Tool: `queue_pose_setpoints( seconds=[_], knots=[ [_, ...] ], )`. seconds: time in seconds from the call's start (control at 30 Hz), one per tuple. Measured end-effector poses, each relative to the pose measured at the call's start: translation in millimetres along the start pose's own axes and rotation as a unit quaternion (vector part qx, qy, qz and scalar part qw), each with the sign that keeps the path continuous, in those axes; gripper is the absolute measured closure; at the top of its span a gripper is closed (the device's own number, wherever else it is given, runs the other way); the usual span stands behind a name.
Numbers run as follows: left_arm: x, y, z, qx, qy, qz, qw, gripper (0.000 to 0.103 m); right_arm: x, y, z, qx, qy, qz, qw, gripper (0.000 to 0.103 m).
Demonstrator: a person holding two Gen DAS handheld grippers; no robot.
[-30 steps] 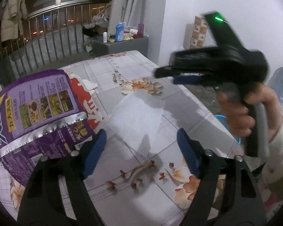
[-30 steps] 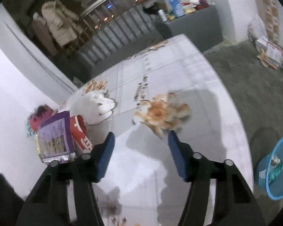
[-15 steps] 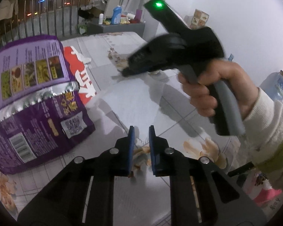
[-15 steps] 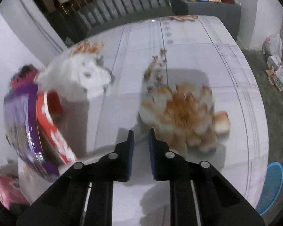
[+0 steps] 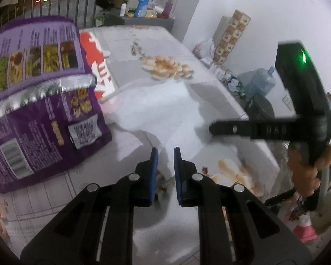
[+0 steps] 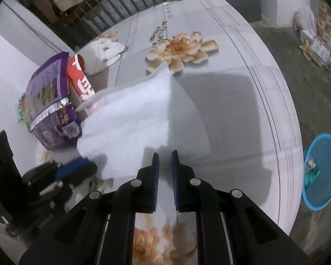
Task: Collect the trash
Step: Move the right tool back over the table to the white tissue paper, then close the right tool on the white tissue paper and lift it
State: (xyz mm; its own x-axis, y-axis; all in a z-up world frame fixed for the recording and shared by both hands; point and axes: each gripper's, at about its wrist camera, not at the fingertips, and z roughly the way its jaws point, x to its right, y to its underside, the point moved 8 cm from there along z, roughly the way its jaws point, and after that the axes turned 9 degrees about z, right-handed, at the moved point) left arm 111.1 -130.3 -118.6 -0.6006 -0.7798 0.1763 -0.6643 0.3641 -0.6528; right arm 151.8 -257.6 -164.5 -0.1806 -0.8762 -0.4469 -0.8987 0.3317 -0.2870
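Pinching thin white tissue (crumpled, limp), both tools, left tool, right tool

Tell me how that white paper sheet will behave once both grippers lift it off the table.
Probably floppy: the white paper sheet already sags and folds between the left gripper and right gripper. Likely very light, since it billows above the table. It could tear if pulled apart.

White tissue, purple bag, floral tablecloth.
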Motion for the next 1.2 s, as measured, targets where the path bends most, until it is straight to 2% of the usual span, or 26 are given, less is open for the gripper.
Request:
queue_pose_setpoints(
  seconds=[0.13, 0.2, 0.23, 0.27, 0.33, 0.43, 0.53, 0.6, 0.67, 0.73, 0.8, 0.9, 0.97, 1.0, 1.03, 1.07, 1.1, 1.13, 1.2],
  knots=[
    [-4.0, -24.2, -5.6, 0.023, -0.008, 0.009, 0.9997, 0.090, 12.4, 9.0, -6.5, -0.006, -0.034, 0.050, 0.998, 0.091],
    [-6.5, -34.6, -1.3, 0.020, -0.015, 0.021, 0.9994, 0.080, 11.3, 9.5, -5.8, 0.000, -0.040, 0.065, 0.997, 0.091],
    [-7.8, -38.4, 4.3, 0.014, -0.024, 0.029, 0.9992, 0.068, 11.8, 9.8, -7.2, 0.004, -0.041, 0.070, 0.997, 0.091],
    [-8.8, -40.4, 9.4, 0.007, -0.036, 0.036, 0.9987, 0.064, 12.1, 10.0, -8.5, 0.007, -0.043, 0.073, 0.996, 0.091],
    [-10.6, -40.3, 24.0, -0.018, -0.063, 0.053, 0.9965, 0.064, 13.7, 11.0, -12.0, 0.010, -0.047, 0.080, 0.996, 0.091],
    [-11.0, -33.2, 41.4, -0.052, -0.084, 0.071, 0.9926, 0.063, 14.7, 10.4, -11.1, 0.014, -0.051, 0.088, 0.995, 0.091],
    [-9.6, -27.4, 44.2, -0.052, -0.103, 0.084, 0.9898, 0.064, 16.8, 11.4, -11.4, 0.014, -0.059, 0.096, 0.994, 0.091],
    [-8.9, -28.3, 44.4, -0.049, -0.109, 0.084, 0.9892, 0.069, 17.9, 11.7, -11.4, 0.013, -0.070, 0.105, 0.992, 0.091],
    [-7.8, -29.9, 45.1, -0.045, -0.111, 0.086, 0.9890, 0.089, 17.9, 10.4, -11.3, 0.014, -0.078, 0.111, 0.991, 0.091],
    [-3.2, -30.9, 47.5, -0.045, -0.103, 0.091, 0.9896, 0.102, 19.1, 10.3, -14.4, 0.018, -0.089, 0.119, 0.989, 0.091],
    [5.6, -30.7, 49.1, -0.046, -0.080, 0.094, 0.9912, 0.103, 21.0, 10.5, -18.3, 0.021, -0.098, 0.126, 0.987, 0.091],
    [28.3, -23.7, 48.9, -0.058, 0.010, 0.072, 0.9957, 0.103, 22.6, 11.2, -23.4, 0.023, -0.113, 0.136, 0.984, 0.090],
    [43.2, -16.2, 47.9, -0.070, 0.065, 0.055, 0.9939, 0.103, 25.2, 13.4, -25.9, 0.020, -0.124, 0.145, 0.981, 0.090],
    [55.1, -9.4, 46.5, -0.082, 0.110, 0.040, 0.9897, 0.103, 26.6, 14.5, -27.0, 0.019, -0.127, 0.149, 0.980, 0.090],
    [63.2, -4.0, 45.9, -0.090, 0.140, 0.030, 0.9856, 0.103, 28.5, 15.9, -27.7, 0.018, -0.132, 0.155, 0.979, 0.089],
    [74.4, 2.9, 44.1, -0.104, 0.184, 0.017, 0.9773, 0.103, 30.5, 17.2, -28.4, 0.017, -0.134, 0.160, 0.978, 0.087],
    [80.8, 7.1, 42.3, -0.112, 0.208, 0.011, 0.9717, 0.102, 33.0, 18.5, -29.7, 0.018, -0.136, 0.165, 0.977, 0.086],
    [87.0, 11.1, 39.6, -0.119, 0.225, 0.011, 0.9670, 0.102, 35.1, 19.2, -31.3, 0.020, -0.137, 0.168, 0.976, 0.085],
    [88.4, 11.3, 31.2, -0.111, 0.226, 0.016, 0.9676, 0.091, 39.5, 20.3, -36.1, 0.025, -0.135, 0.173, 0.975, 0.083]
  ],
)
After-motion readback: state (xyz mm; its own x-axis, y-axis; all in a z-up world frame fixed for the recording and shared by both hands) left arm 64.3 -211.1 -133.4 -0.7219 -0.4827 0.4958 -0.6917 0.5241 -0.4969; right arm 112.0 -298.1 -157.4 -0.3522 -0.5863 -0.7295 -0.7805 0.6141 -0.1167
